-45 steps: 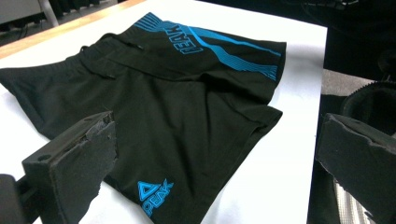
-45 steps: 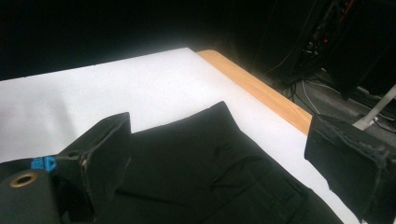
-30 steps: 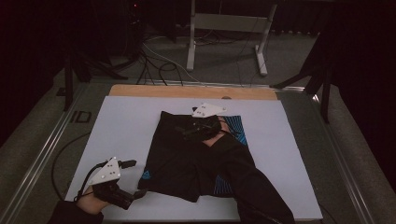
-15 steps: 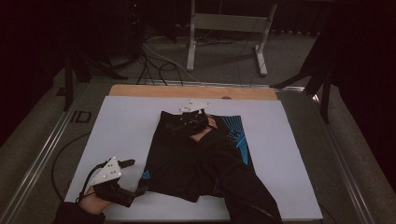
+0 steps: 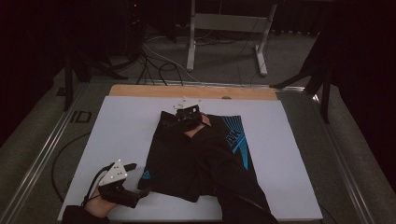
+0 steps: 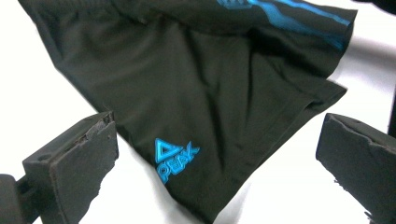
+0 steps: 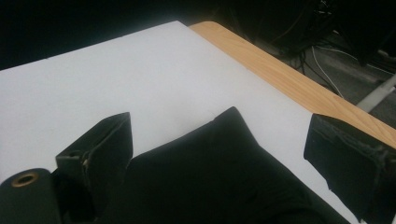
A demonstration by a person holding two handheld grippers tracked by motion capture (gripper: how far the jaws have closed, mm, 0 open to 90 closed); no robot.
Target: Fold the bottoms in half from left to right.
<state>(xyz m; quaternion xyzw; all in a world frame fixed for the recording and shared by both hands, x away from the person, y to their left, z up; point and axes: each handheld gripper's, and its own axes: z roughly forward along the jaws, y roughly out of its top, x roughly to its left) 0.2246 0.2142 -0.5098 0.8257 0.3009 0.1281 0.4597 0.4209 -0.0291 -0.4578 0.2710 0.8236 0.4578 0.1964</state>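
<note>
plainly, the black sports shorts (image 5: 201, 158) with the blue peak logo (image 6: 173, 156) lie spread flat on the white board (image 5: 121, 130), and both grippers address them from opposite ends. the near hem corner sits just ahead of the left gripper (image 6: 219, 158), between its two jaws, which stand wide apart and hold nothing; the logo lies slightly toward that gripper's left jaw. at the far end, the waistband corner (image 7: 229, 126) pokes out just ahead of the right gripper (image 7: 219, 154), whose jaws are likewise spread wide with cloth lying between them but not pinched. in the high view the left gripper (image 5: 133, 179) rests at the near left corner of the garment and the right gripper (image 5: 182, 116) hovers over its far edge, the sleeve (image 5: 233, 186) lying across the fabric. beyond the right gripper runs the wooden table edge (image 7: 289, 79).

the cloth looks thin, light and limp, probably a slick synthetic, so it will sag and fold when lifted. the hem corner and the thicker waistband corner seem the surest places to pinch.
</note>
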